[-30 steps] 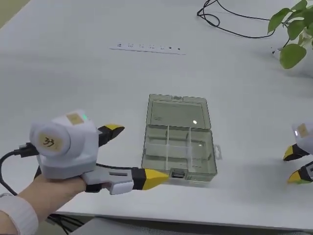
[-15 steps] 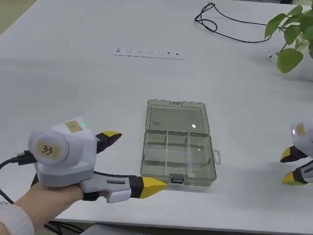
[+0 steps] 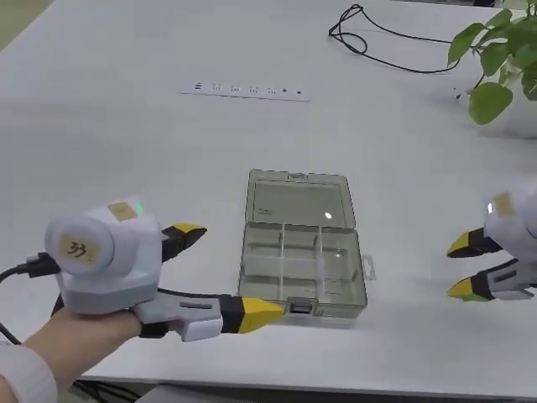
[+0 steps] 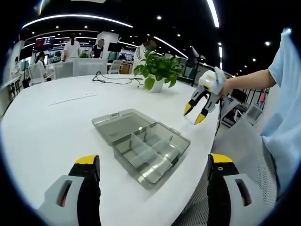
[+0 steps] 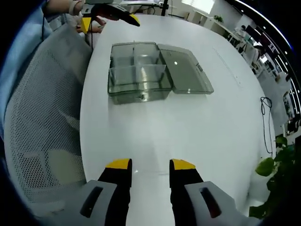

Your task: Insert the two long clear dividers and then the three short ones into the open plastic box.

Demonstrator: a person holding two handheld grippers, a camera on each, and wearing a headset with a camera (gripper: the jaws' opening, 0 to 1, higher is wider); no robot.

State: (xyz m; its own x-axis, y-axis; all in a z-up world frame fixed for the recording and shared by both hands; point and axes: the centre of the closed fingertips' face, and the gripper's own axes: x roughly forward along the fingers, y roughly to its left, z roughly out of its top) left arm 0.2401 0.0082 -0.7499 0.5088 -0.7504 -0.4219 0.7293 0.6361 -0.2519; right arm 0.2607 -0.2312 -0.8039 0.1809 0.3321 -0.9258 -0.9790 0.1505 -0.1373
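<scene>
Seemingly the dividers (image 3: 284, 252) already stand in the box (image 3: 336, 300), which sits on the table (image 3: 126, 143) with its lid (image 3: 298, 201) laid back at twelve o'clock. The left claw (image 3: 242, 269) hangs at the box's eight o'clock, jaws wide and empty. The right claw (image 3: 451, 272) waits well apart at three o'clock, also open and empty. What is left, I judge, is a check: brace the box with one claw and press each divider straight down, never sideways.

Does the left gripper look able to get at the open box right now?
Probably yes: the left gripper sits open right beside the box, and nothing lies between them on the table.
</scene>
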